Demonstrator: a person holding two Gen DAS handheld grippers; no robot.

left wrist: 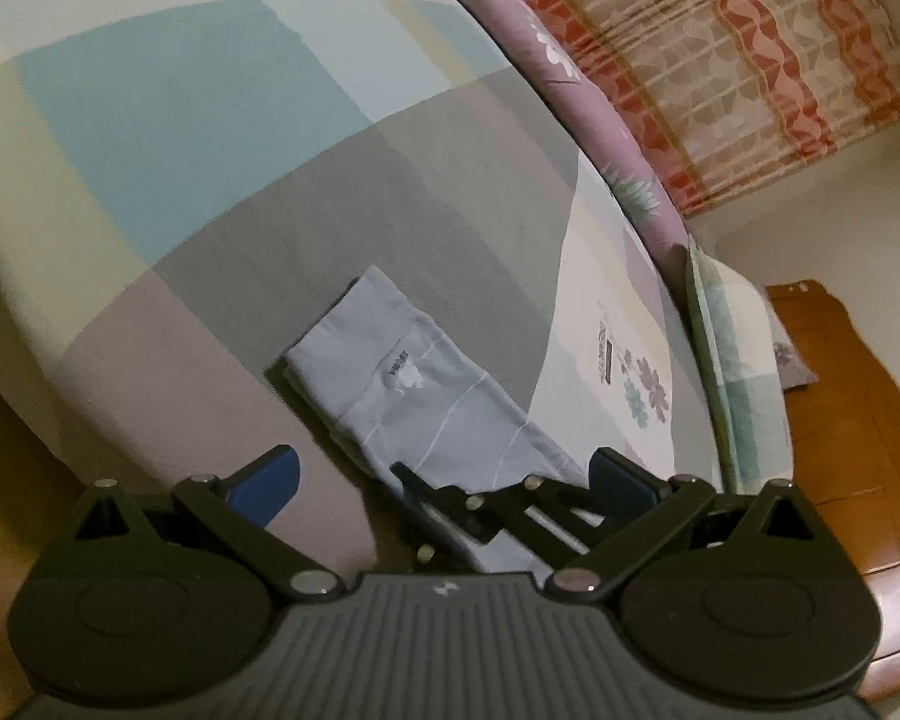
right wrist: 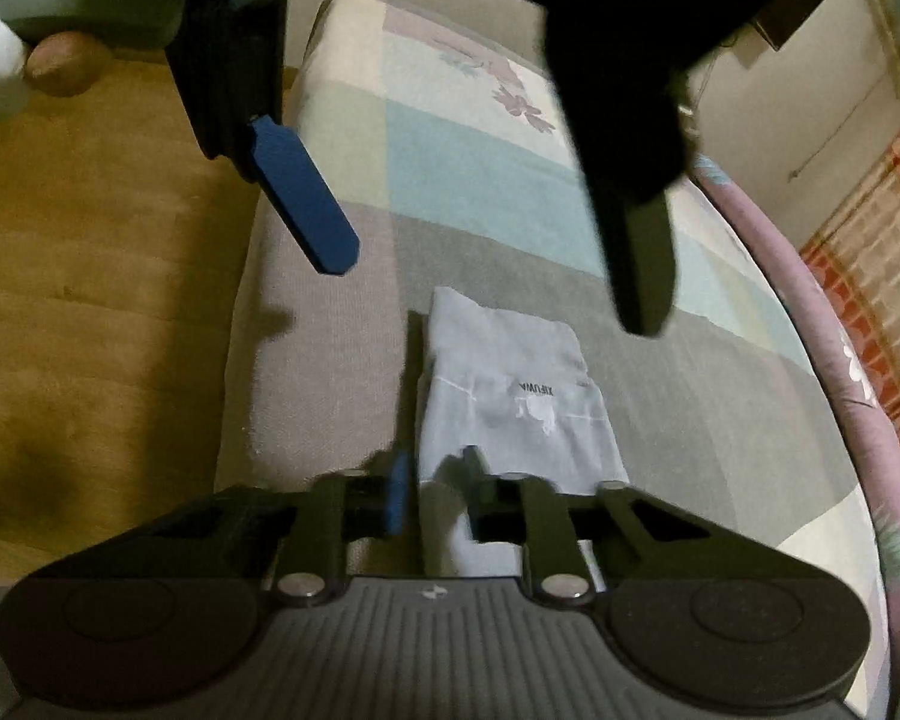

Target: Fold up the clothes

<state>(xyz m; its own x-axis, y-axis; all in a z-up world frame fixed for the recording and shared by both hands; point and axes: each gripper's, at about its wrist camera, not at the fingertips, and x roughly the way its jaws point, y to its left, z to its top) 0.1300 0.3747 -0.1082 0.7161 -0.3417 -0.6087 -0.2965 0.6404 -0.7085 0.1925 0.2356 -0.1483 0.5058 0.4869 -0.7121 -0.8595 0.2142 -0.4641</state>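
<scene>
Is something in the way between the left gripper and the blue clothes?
Only the right gripper, shut on the near edge of the blue clothes, sits just ahead of the open left gripper. The rest of the cloth lies bare.

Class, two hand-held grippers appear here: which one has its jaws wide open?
The left hand-held gripper, spread above the light blue garment; the right hand-held gripper is pinched shut on the garment's near edge.
</scene>
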